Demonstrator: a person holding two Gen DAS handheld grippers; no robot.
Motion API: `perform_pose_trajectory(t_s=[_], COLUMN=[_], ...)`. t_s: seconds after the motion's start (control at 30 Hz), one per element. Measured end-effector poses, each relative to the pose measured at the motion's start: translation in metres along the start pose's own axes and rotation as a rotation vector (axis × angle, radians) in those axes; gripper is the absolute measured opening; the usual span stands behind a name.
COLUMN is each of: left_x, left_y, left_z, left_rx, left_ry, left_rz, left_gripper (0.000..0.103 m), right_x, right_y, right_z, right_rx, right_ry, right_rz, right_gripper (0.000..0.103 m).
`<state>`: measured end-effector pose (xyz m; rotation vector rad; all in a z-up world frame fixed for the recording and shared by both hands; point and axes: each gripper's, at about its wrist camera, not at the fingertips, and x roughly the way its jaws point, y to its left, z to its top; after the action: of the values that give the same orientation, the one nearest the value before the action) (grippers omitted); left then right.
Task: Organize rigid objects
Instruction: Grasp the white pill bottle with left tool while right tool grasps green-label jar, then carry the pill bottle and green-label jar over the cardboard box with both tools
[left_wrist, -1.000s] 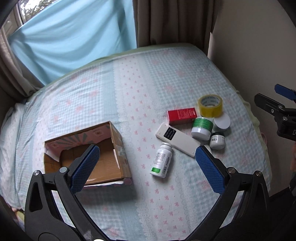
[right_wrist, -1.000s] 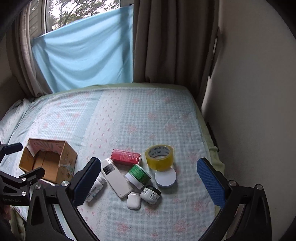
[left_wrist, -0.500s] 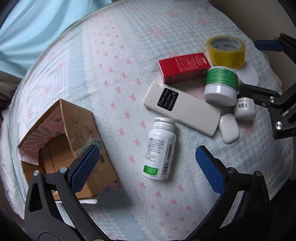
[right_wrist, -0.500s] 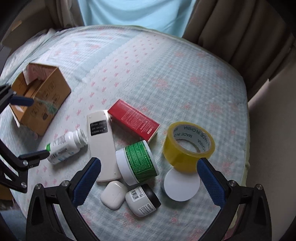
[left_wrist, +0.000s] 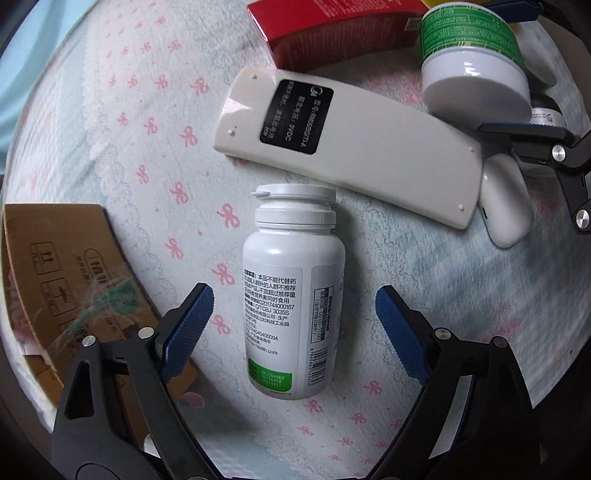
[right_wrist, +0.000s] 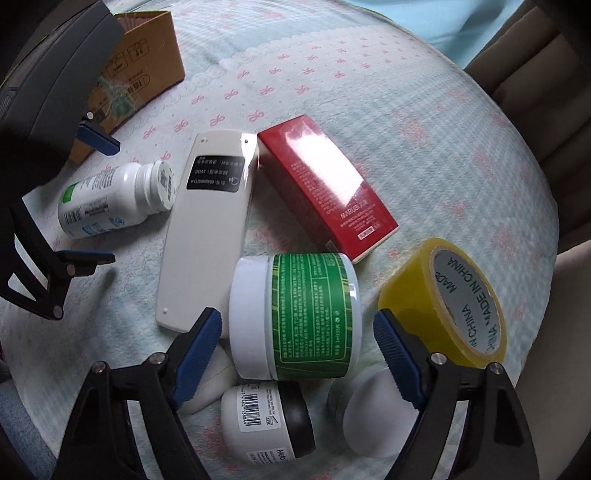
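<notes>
My left gripper is open, its fingers on either side of a white pill bottle lying on the bed, not touching it. My right gripper is open around a green-labelled white jar lying on its side. A white remote, a red box, a yellow tape roll, a small white case and a small black-capped jar lie close together. The cardboard box sits at the left. The bottle also shows in the right wrist view.
A white round lid lies by the tape roll. The bed has a light blue checked cover with pink bows. Curtains hang beyond the bed's far side. The left gripper's fingers show at the left of the right wrist view.
Both grippers have moved down and closer to the objects. The left one now straddles the pill bottle and the right one straddles the green-labelled jar. Both stay open.
</notes>
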<state>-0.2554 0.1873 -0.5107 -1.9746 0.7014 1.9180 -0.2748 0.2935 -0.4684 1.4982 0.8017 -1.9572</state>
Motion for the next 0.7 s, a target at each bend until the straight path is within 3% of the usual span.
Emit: perform_pose_trajectory(t_s=[0.2,0.27,0.33,0.37,0.4,0.7], left_x=[0.013,0.015,0.016,0.015,0.014,0.014], left_y=[0.009,0.01,0.01,0.01,0.012,0.024], left_z=[0.003,0.004,0.005,0.005,0.005,0.004], left_rx=[-0.045,-0.054,-0.056,-0.057,-0.063,-0.104], left_ry=[0.026,0.032,0.036,0.035,0.035,0.019], left_rz=[-0.051,-0.081,-0.091,-0.091,-0.092,-0.126], left_gripper=[0.076,0.064,0.061,0.054,0.048,0.047], right_x=[0.013,0.015,0.018,0.019,0.02,0.02], right_y=[-0.002,-0.001,-0.001,-0.002,-0.004,-0.008], right_z=[0.01,0.014,0.018,0.02,0.021,0.026], right_rx=[-0.023,-0.031,-0.016,-0.005,0.001,0.074], right_ry=[0.061,0.075,0.095,0.103,0.111,0.127], right_rz=[0.027,0.019,0.039,0.03,0.027,-0.001], right_gripper=[0.075,0.068,0.056,0.052,0.052,0.052])
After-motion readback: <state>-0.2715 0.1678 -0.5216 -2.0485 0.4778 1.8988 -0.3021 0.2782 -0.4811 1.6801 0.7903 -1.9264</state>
